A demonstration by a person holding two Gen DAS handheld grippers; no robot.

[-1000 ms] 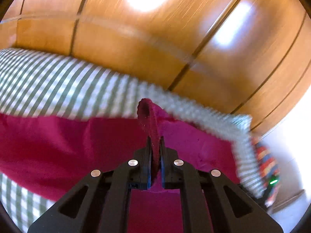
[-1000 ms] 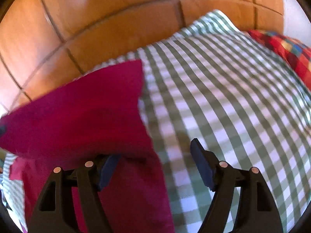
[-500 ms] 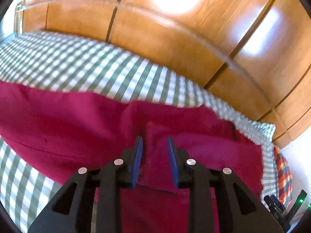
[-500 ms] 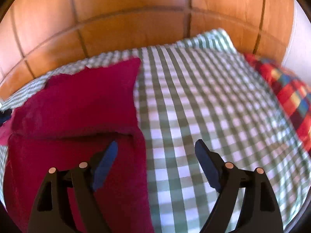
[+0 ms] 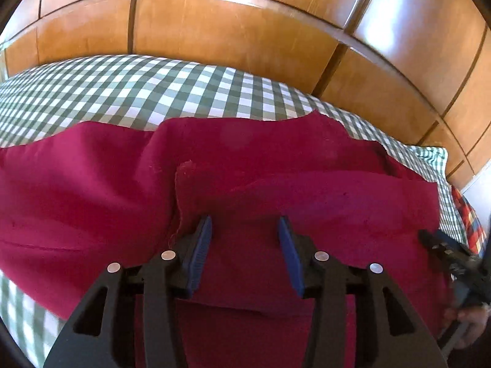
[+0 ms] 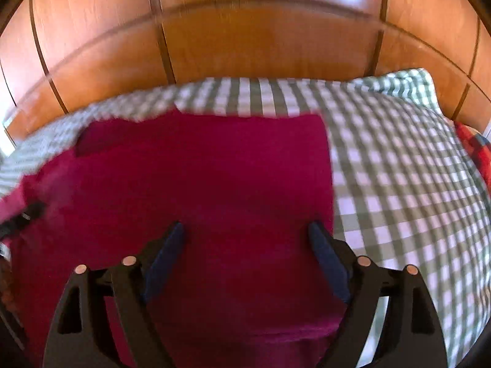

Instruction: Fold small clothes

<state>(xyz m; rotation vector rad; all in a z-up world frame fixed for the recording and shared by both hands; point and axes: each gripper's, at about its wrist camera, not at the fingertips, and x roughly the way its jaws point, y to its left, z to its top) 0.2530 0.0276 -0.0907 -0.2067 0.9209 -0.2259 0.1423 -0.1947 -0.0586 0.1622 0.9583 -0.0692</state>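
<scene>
A dark red garment (image 5: 245, 178) lies partly folded on a green-and-white checked bedcover (image 5: 129, 92), with a folded flap across its near part. My left gripper (image 5: 244, 230) is open and empty just above the garment's folded layer. The garment also fills the left and middle of the right wrist view (image 6: 214, 184). My right gripper (image 6: 247, 233) is open wide and empty over the garment's right part, near its right edge. The right gripper's black body shows at the right edge of the left wrist view (image 5: 454, 257).
A wooden panelled headboard (image 5: 230, 27) rises behind the bed. A red, blue and yellow plaid cloth (image 6: 478, 153) lies at the far right of the bed. The checked bedcover (image 6: 399, 168) stretches to the right of the garment.
My left gripper opened and let go of the red fabric it was pinching, and the fabric now lies flat. My right gripper moved left over the garment, staying open.
</scene>
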